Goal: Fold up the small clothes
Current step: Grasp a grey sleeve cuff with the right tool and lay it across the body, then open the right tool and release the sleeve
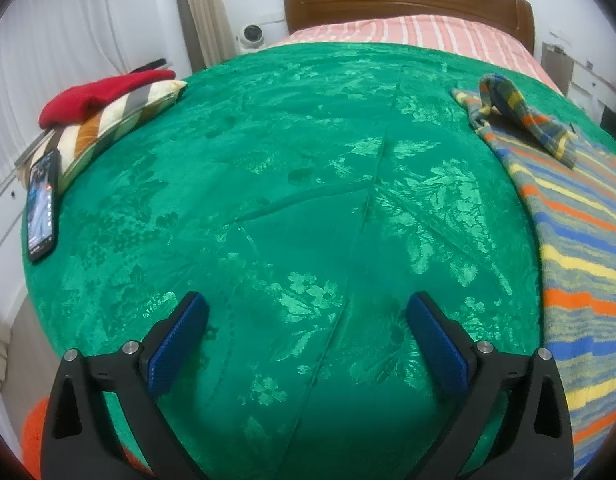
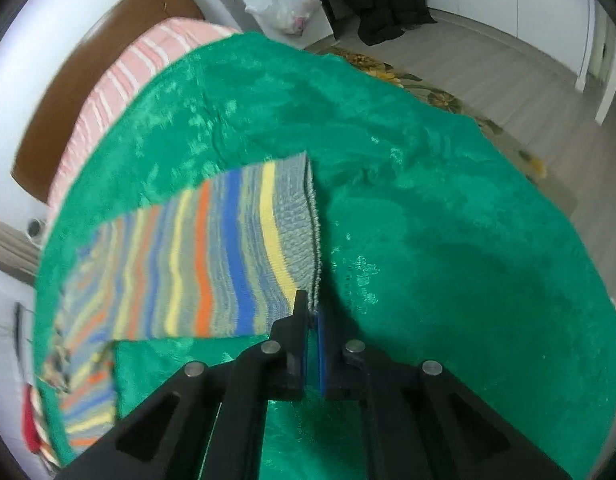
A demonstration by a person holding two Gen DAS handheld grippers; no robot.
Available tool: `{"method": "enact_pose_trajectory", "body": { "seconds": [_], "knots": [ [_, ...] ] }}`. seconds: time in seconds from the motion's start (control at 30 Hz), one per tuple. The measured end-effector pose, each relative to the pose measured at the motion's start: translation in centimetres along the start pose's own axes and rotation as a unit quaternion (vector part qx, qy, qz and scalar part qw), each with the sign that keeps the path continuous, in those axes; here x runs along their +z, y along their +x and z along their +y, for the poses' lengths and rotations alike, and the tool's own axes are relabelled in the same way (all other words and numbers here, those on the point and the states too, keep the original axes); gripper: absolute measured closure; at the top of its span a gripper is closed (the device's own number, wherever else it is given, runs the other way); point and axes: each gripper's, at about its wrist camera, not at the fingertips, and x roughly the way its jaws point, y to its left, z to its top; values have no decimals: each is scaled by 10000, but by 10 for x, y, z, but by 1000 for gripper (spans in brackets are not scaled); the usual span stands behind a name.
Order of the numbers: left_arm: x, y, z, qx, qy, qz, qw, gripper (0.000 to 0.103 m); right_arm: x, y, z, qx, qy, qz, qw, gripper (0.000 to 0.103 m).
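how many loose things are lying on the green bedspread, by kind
striped knit garment: 1
red garment: 1, lying on the cushion
striped cushion: 1
phone: 1
total: 4

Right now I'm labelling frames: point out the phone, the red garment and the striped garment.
phone (image 1: 42,208), left wrist view, screen.
red garment (image 1: 96,98), left wrist view, middle.
striped garment (image 2: 228,252), right wrist view, blue stripe.
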Motion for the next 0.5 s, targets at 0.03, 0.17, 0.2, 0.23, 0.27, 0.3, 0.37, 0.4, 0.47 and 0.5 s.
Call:
{"method": "enact_pose_trajectory", "body": {
  "seconds": [0.03, 0.17, 0.2, 0.23, 0.27, 0.3, 0.37, 0.4, 0.47, 0.5],
  "knots": [
    [1, -1, -1, 27, 86, 2, 10000, 2, -1, 0, 2, -26, -18, -38, 10000, 100],
    [19, -26, -12, 52, 742, -9, 9972, 3, -10, -9, 8, 6, -384, -158, 9991, 75],
    [32, -47, -20, -135, 978, -336, 9945, 3, -16, -17, 9, -15, -485, -221, 9986, 62],
    [42, -59, -27, -292, 1141, -538, 9916, 3, -22, -26, 11, -123, -625, -377, 9973, 55],
    [53, -70, -37, -479, 1345, -716, 9872, 3, -33, -39, 14, -326, -827, -637, 9940, 43],
    [67, -80, -52, -735, 1652, -868, 9797, 3, -44, -52, 17, -491, -1021, -884, 9896, 37],
    [92, -94, -92, -1206, 2416, -1136, 9561, 3, -64, -69, 21, -412, -1197, -1120, 9856, 36],
    [103, -96, -125, -1471, 3050, -1247, 9326, 3, -77, -77, 22, -211, -1240, -1184, 9850, 36],
    [107, -87, -167, -1598, 3839, -1289, 9003, 4, -99, -85, 26, 101, -1269, -1255, 9839, 36],
    [106, -72, -199, -1531, 4381, -1278, 8765, 5, -108, -87, 27, 232, -1290, -1274, 9832, 36]
  ]
}}
